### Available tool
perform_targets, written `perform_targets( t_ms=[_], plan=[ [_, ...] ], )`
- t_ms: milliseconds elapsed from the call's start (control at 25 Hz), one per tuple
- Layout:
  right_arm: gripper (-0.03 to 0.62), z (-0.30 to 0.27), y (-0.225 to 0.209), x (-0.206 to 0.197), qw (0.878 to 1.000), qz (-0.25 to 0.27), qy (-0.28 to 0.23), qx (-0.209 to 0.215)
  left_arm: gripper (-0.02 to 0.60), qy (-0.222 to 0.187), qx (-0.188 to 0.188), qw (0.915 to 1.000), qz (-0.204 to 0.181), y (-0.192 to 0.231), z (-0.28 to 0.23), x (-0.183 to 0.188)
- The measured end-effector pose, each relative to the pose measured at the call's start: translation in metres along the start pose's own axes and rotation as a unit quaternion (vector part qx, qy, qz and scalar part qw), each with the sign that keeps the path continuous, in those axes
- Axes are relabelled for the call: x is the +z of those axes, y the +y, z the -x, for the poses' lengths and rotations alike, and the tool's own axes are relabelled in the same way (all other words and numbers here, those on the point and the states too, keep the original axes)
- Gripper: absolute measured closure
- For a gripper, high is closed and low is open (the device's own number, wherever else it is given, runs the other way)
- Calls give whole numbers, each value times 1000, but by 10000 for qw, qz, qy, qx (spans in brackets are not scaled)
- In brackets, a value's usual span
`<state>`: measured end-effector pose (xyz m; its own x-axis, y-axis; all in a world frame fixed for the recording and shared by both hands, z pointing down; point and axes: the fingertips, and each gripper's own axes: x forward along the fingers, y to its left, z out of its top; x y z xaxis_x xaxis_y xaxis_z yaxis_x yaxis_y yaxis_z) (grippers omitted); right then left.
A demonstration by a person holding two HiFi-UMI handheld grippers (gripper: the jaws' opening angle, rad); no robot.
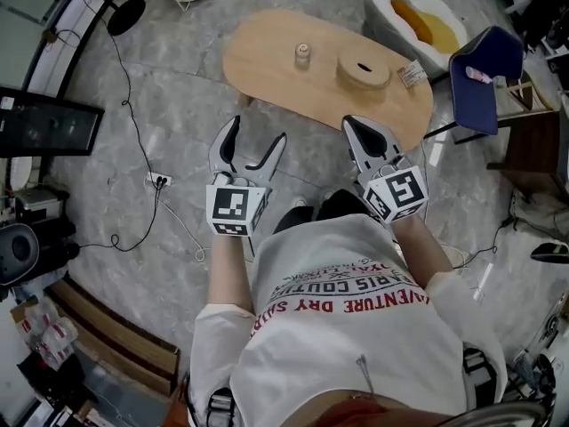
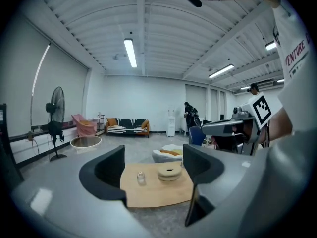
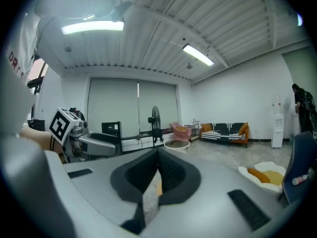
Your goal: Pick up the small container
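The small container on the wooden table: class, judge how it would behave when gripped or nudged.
The small container looks tiny and seems see-through, so it is probably light and perhaps fragile. It stands upright, taller than wide, so a sideways nudge could tip it. The table looks smooth, so it may slide.

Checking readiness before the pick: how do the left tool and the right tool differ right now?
The left tool has its jaws wide apart, while the right tool has its jaws shut together. The left tool's gap frames the small container standing on the wooden table; the right tool's closed jaws leave only a sliver of view. Both are empty, and neither touches the container.
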<state>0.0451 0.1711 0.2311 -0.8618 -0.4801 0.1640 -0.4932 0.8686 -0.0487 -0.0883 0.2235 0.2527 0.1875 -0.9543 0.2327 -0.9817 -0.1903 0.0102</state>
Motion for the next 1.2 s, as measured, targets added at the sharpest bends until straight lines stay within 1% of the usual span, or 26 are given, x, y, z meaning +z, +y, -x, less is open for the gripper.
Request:
perform_targets(
  t_ms=[160, 320, 520, 640, 760, 920, 1080, 1200],
  plan=[
    [599, -36, -28, -13, 9999, -105, 76, -45, 227, 223, -247, 9994, -87, 10, -52, -14],
    [599, -76, -65, -27, 9998, -133, 146, -48, 227, 213, -366, 9991, -68, 26, -107, -15],
    [599, -133, -130, -32, 9996, -66, 261, -68, 225, 158, -467, 9987, -155, 54, -184, -1],
    [599, -165, -167, -43, 9990, -203, 382, -76, 224, 300, -610, 9975, -188, 68, -230, -10],
    [599, -192, -198, -62, 9979, -317, 558, -87, 218, 563, -730, 9957, -100, 79, -272, -32],
    [599, -220, -229, -91, 9956, -520, 758, -205, 210, 888, -880, 9922, 4, 86, -319, -70],
    [599, -237, -247, -135, 9907, -849, 1011, -322, 209, 1248, -1112, 9859, -9, 86, -360, -120],
    [599, -250, -257, -167, 9884, -909, 1139, -433, 209, 1446, -1288, 9810, -62, 89, -386, -160]
  ],
)
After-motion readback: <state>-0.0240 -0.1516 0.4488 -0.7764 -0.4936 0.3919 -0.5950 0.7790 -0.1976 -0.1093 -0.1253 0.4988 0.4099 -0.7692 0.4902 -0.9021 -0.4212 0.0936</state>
